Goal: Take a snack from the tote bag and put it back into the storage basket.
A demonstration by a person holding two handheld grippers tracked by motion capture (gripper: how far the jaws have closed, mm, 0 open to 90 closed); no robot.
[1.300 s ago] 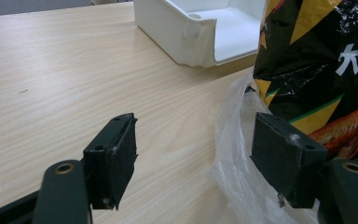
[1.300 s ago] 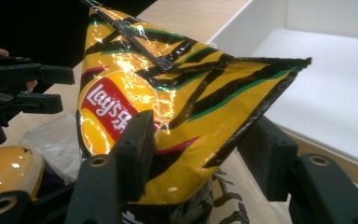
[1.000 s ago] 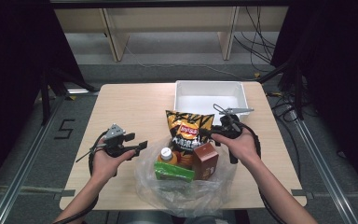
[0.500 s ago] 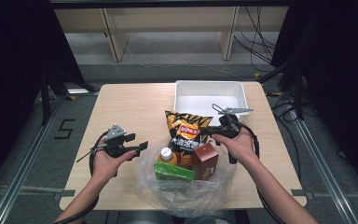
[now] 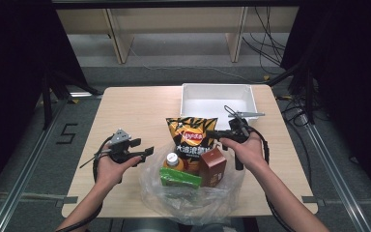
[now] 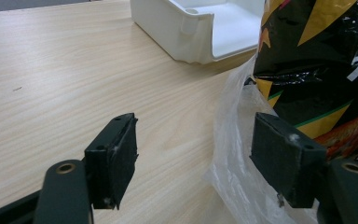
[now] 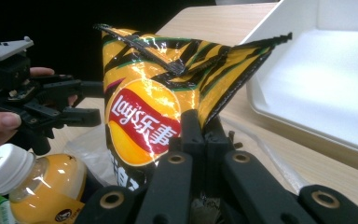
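A yellow and black chips bag [image 5: 191, 137] [image 7: 154, 93] stands upright in an open clear plastic bag [image 5: 193, 198] at the table's front. My right gripper [image 5: 211, 135] [image 7: 200, 128] is shut on the chips bag's right side edge, jaws together on the foil. My left gripper [image 5: 146, 152] [image 6: 193, 158] is open just left of the plastic bag [image 6: 233, 154], level with the table, nothing between its pads; the chips bag [image 6: 317, 60] is beyond its right jaw. In the right gripper view the left gripper [image 7: 91, 102] shows behind the bag.
Also in the plastic bag are an orange drink bottle [image 5: 173, 159] [image 7: 42, 182], a green box [image 5: 178, 178] and a brown carton [image 5: 213, 166]. An empty white bin [image 5: 217, 86] [image 6: 186, 32] [image 7: 279, 28] sits behind them. The wooden table [image 5: 135, 111] is bare at the left.
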